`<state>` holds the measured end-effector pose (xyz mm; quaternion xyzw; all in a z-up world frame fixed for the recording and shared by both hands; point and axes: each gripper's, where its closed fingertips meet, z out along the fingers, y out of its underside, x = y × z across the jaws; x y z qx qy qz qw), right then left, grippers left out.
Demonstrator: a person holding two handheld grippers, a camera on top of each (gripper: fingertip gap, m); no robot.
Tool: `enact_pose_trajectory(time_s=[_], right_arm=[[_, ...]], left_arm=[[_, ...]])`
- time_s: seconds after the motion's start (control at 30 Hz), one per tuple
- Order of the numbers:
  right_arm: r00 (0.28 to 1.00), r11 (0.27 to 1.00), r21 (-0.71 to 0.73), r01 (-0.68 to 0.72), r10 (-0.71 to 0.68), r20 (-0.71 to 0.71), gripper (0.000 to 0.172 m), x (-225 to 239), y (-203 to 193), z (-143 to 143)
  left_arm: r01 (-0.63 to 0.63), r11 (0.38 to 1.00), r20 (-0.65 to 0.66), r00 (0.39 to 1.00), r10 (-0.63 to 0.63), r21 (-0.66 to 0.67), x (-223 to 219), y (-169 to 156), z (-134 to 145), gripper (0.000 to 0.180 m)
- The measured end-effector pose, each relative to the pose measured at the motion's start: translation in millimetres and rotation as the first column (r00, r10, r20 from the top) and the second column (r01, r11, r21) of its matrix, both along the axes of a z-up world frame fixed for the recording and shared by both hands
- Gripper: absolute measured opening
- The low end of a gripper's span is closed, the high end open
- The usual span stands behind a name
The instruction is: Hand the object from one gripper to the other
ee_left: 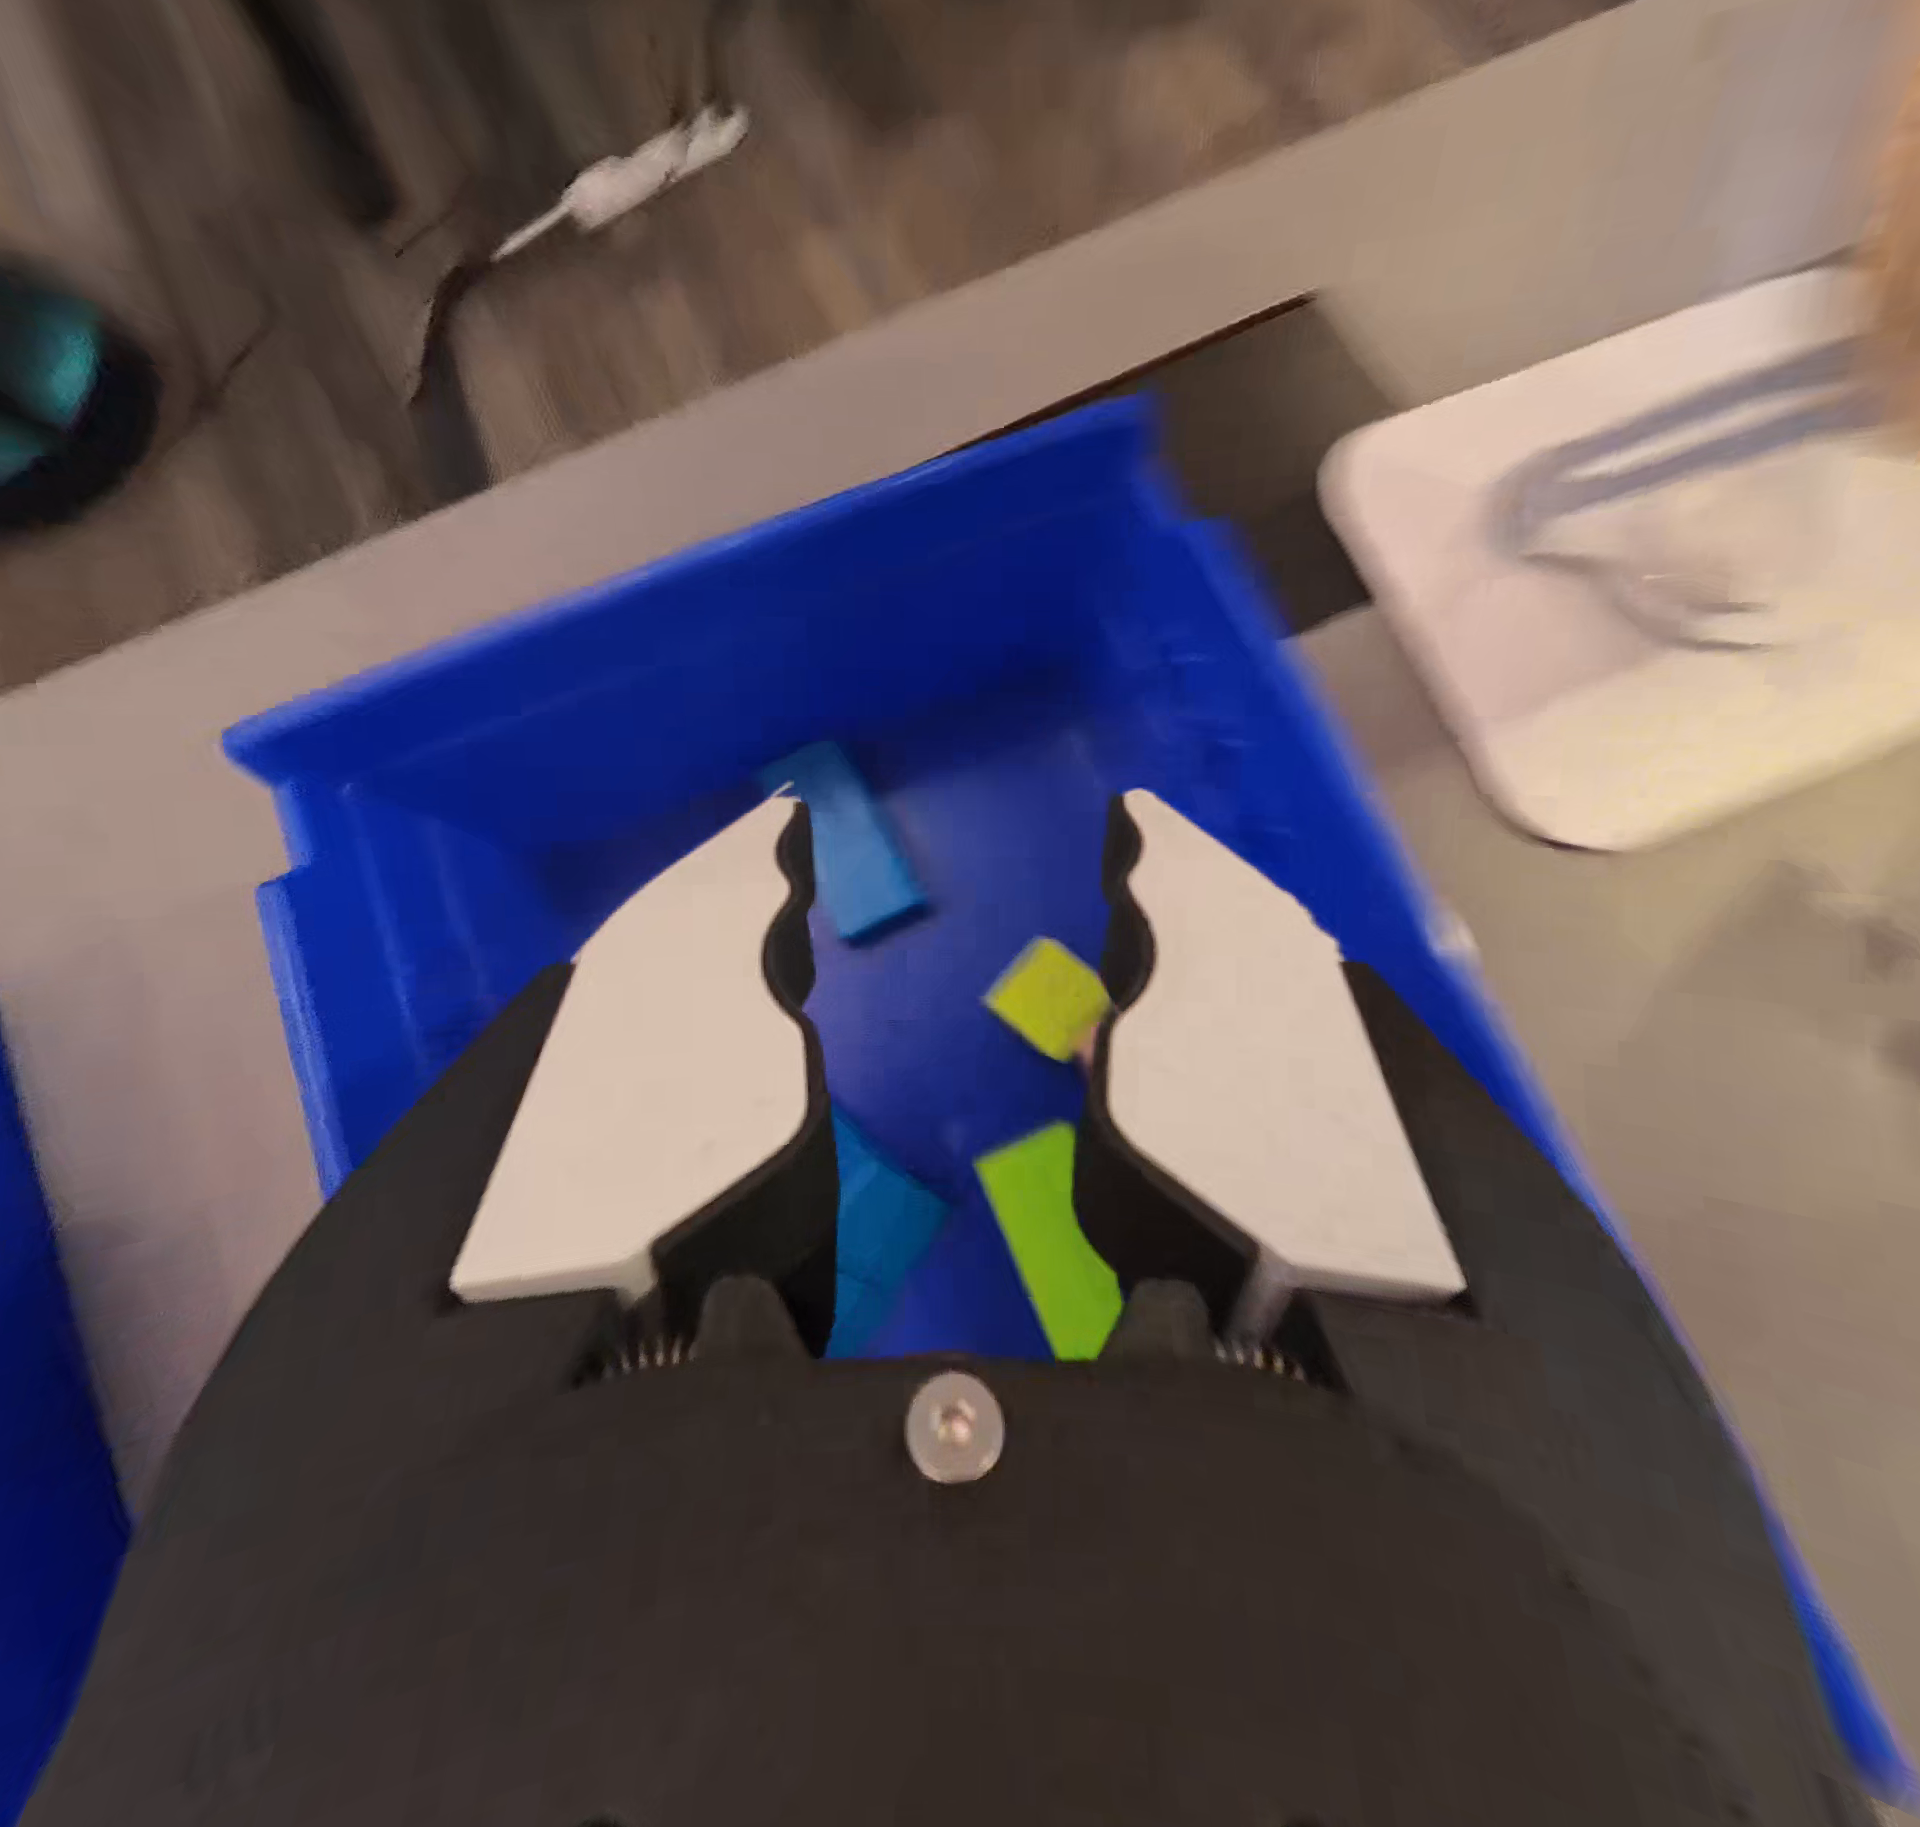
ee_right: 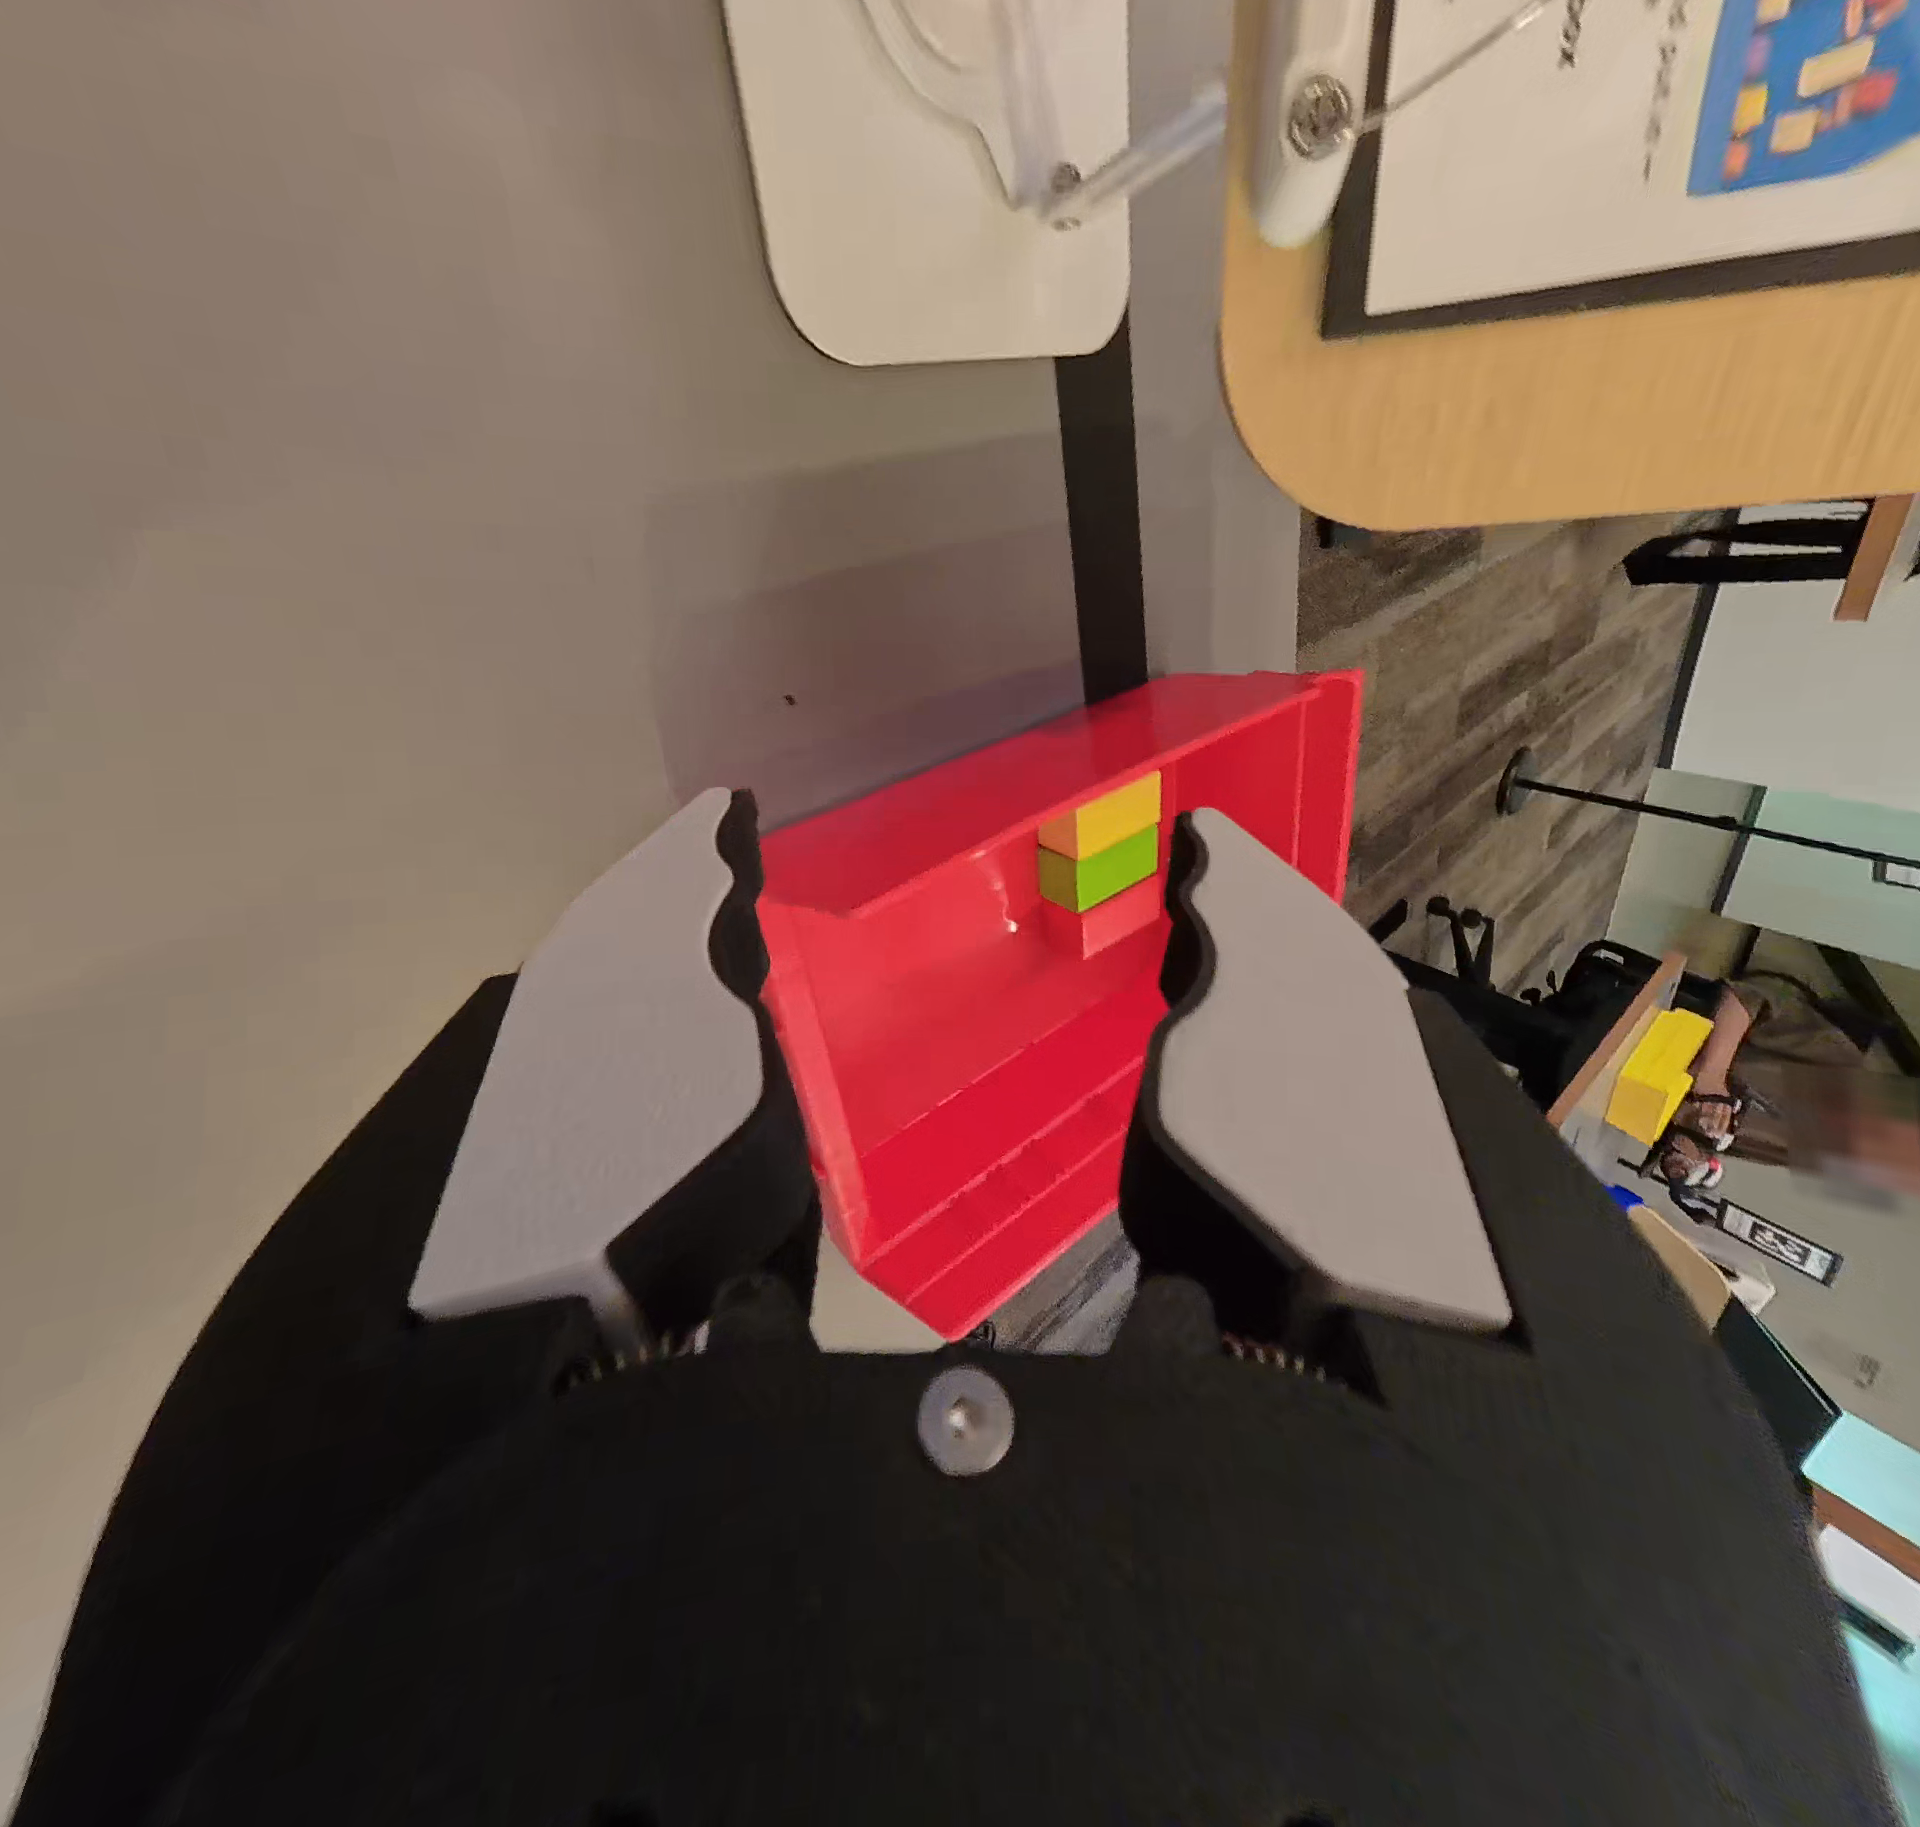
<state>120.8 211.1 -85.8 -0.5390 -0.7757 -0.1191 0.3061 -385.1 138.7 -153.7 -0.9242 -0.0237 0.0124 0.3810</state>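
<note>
Hovering with jaws apart and empty, the left gripper [ee_left: 956, 811] is facing a light, rigid blue block [ee_left: 852, 842] in the blue bin [ee_left: 727, 614], probably best pinched across its narrow flat sides.

Grey table [ee_left: 156, 842] bears blue bin [ee_left: 727, 634] and white board [ee_left: 1621, 676]

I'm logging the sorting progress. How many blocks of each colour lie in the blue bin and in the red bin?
Blue bin:
blue blocks: 2
green blocks: 2

Red bin:
yellow block: 1
green block: 1
red block: 1

Total: 7, counting only what shows between the gripper fingers; more may be hidden.
</note>
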Motion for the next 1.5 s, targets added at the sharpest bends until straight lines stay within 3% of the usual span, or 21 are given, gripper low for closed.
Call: enact_pose_trajectory(time_s=[0.07,0.33,0.5,0.73,0.83,1.0,1.1,1.17,1.2,1.27,1.33,1.4,1.5], right_arm=[[1.0,1.0,-0.015,-0.012,0.012,0.001,0.073,0,-11,0],[0.999,0.999,-0.037,-0.039,0.038,-0.011,0.072,0,-29,-7],[0.997,0.996,-0.057,-0.064,0.062,-0.042,0.071,-5,-33,-14],[0.988,0.987,-0.116,-0.113,0.1,-0.114,0.07,-23,-41,-18],[0.978,0.977,-0.151,-0.149,0.123,-0.167,0.07,-39,-49,-18],[0.935,0.941,-0.235,-0.244,0.164,-0.315,0.069,-80,-72,-7],[0.865,0.87,-0.332,-0.364,0.184,-0.467,0.068,-118,-100,10],[0.795,0.809,-0.371,-0.455,0.182,-0.578,0.065,-146,-119,26],[0.755,0.785,-0.372,-0.494,0.176,-0.632,0.064,-160,-126,36],[0.665,0.795,-0.311,-0.52,0.148,-0.732,0.058,-189,-129,60],[0.553,0.786,-0.248,-0.566,0.14,-0.821,0.058,-211,-134,85],[0.452,0.752,-0.244,-0.612,0.079,-0.888,0.056,-225,-135,110],[0.361,0.654,-0.298,-0.696,-0.04,-0.932,0.054,-237,-135,132]], left_arm=[[-0.018,0.996,0.038,0.999,0.021,-0.082,-5,9,-23,0.052],[-0.102,0.928,-0.034,0.995,0.096,-0.357,-29,15,-93,0.049],[-0.109,0.915,-0.016,0.994,0.112,-0.39,-29,16,-113,0.035],[-0.103,0.936,-0.017,0.994,0.104,-0.338,-30,17,-113,0.034],[-0.08,0.964,0.031,0.995,0.09,-0.253,-25,20,-104,0.033],[-0.039,0.998,0.075,0.996,0.043,-0.053,-16,19,-66,0.033],[0.035,0.985,0.163,0.985,-0.064,0.171,5,18,-20,0.032],[0.124,0.933,0.164,0.968,-0.188,0.337,30,14,20,0.032],[0.193,0.879,0.138,0.951,-0.277,0.436,50,10,45,0.033],[0.31,0.745,0.068,0.901,-0.428,0.59,93,-3,92,0.032],[0.382,0.567,0.017,0.819,-0.574,0.729,141,-21,140,0.032],[0.445,0.428,-0.049,0.737,-0.675,0.787,184,-37,168,0.032],[0.479,0.293,-0.094,0.632,-0.769,0.827,233,-53,188,0.032]])
